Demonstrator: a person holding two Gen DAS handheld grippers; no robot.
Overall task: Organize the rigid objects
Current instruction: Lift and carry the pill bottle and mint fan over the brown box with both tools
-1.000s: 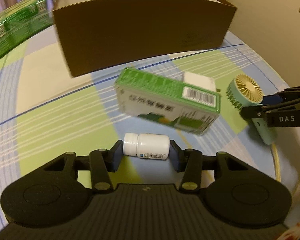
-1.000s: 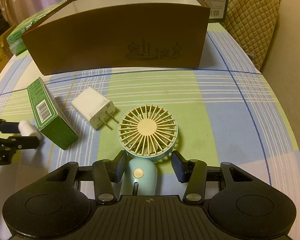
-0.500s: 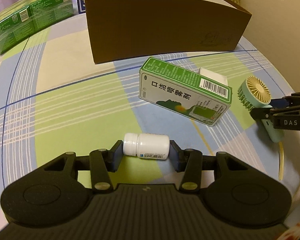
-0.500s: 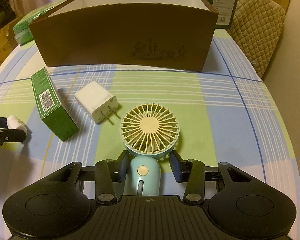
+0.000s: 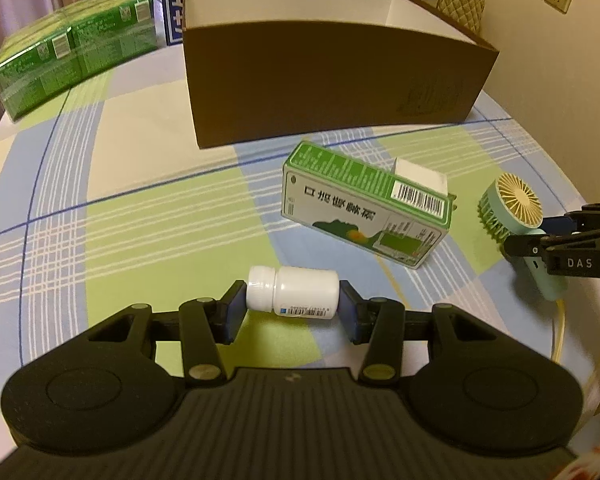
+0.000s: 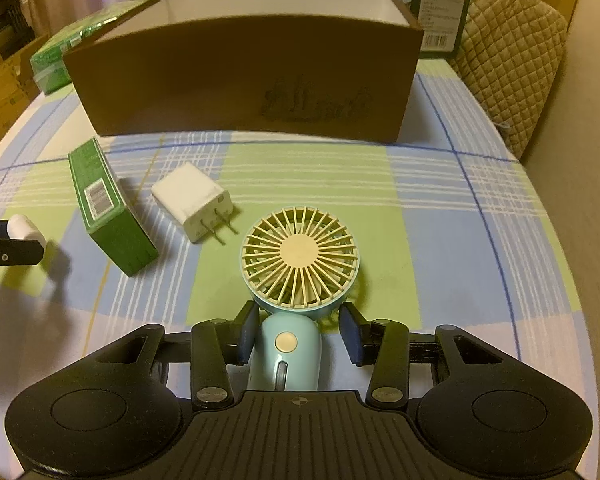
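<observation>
Left gripper: clamped end to end on white pill bottle, now lifted off the counter.
Right gripper: jaws astride handheld fan; grip uncertain.
Brown box: 12 o'clock, nearer than before; drop-off likely next.

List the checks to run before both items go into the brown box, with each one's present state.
1. Left hand-held gripper clamped on white bottle: ok.
2. Right hand-held gripper closed on fan handle: not ok, gap on the right side.
3. Brown box open on top: ok.
4. Box floor free: cannot tell.
5. Green carton and charger out of the lift path: ok.
</observation>
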